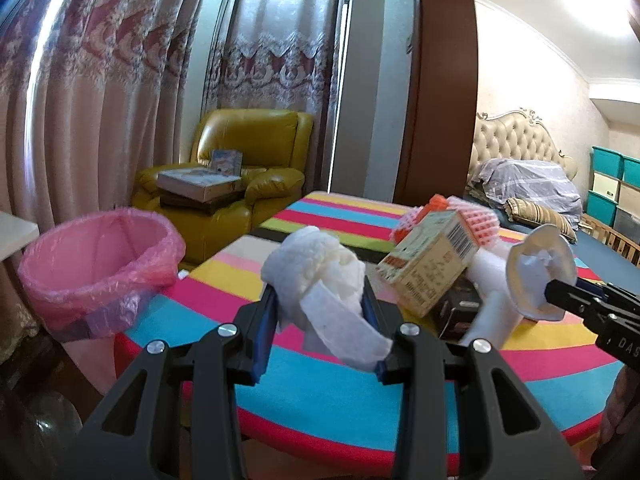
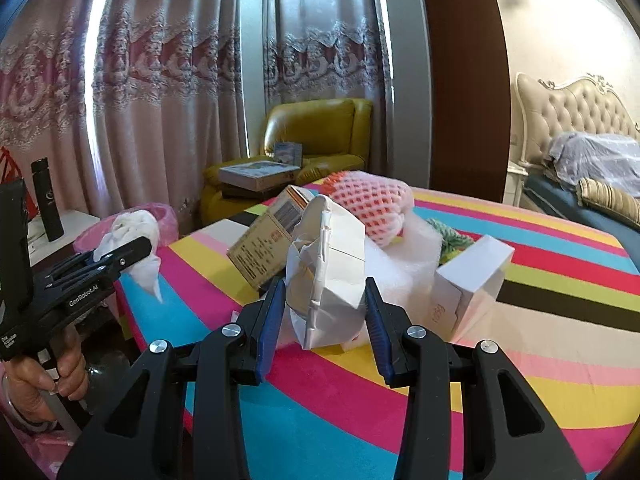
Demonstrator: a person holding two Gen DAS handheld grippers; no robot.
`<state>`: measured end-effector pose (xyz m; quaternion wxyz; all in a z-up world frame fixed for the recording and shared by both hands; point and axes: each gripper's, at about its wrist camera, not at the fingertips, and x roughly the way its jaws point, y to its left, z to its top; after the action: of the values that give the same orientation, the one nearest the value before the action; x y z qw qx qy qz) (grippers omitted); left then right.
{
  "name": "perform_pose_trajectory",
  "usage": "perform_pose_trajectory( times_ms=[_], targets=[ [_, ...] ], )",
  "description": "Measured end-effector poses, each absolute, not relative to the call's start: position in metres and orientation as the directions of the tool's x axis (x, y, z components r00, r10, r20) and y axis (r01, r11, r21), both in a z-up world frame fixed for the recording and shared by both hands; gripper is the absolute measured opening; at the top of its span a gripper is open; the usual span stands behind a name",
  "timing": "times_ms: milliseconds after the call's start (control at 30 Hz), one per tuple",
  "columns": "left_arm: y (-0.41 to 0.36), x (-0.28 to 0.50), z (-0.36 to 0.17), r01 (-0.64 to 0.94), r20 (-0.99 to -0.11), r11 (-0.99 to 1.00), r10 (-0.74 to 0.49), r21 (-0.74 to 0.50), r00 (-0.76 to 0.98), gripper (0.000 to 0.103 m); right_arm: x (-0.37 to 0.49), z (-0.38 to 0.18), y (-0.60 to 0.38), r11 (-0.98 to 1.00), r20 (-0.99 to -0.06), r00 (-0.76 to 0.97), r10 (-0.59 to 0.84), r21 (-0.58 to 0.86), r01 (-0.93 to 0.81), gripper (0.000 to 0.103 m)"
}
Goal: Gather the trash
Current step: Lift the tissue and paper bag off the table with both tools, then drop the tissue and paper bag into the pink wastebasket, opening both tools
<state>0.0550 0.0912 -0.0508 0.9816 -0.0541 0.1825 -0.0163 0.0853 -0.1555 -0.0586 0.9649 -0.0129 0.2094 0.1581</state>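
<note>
My left gripper [image 1: 320, 312] is shut on a crumpled white tissue wad [image 1: 316, 276], held above the striped table [image 1: 320, 392]. A bin lined with a pink bag [image 1: 96, 264] stands to its left, beside the table. My right gripper [image 2: 324, 312] is shut on a crushed white paper cup [image 2: 328, 264]; it also shows in the left wrist view [image 1: 536, 276]. Behind the cup lies a pile: a tan carton [image 2: 264, 240], pink foam fruit netting [image 2: 372, 204], white foam [image 2: 400, 264] and a small white box [image 2: 472, 280].
A yellow armchair [image 1: 248, 168] with boxes on it stands behind the table, by the curtains. A bed with a tufted headboard [image 2: 580, 120] is at the right. A dark bottle [image 2: 46, 200] stands on a side surface at left.
</note>
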Motion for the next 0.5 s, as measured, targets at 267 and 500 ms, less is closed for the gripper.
perform_pose_trajectory(
  times_ms=[267,500],
  targets=[
    [0.102,0.059,-0.054,-0.004,-0.361,0.993,-0.04,-0.121,0.932,0.038,0.081,-0.04,-0.151,0.946,-0.364,0.878,0.312,0.035,-0.322,0.04],
    [0.128,0.05,-0.034,-0.059,-0.3,0.994,0.029,-0.092,0.953,0.038,0.099,-0.028,-0.106,0.89,-0.369,0.823,0.433,0.027,-0.456,0.04]
  ],
)
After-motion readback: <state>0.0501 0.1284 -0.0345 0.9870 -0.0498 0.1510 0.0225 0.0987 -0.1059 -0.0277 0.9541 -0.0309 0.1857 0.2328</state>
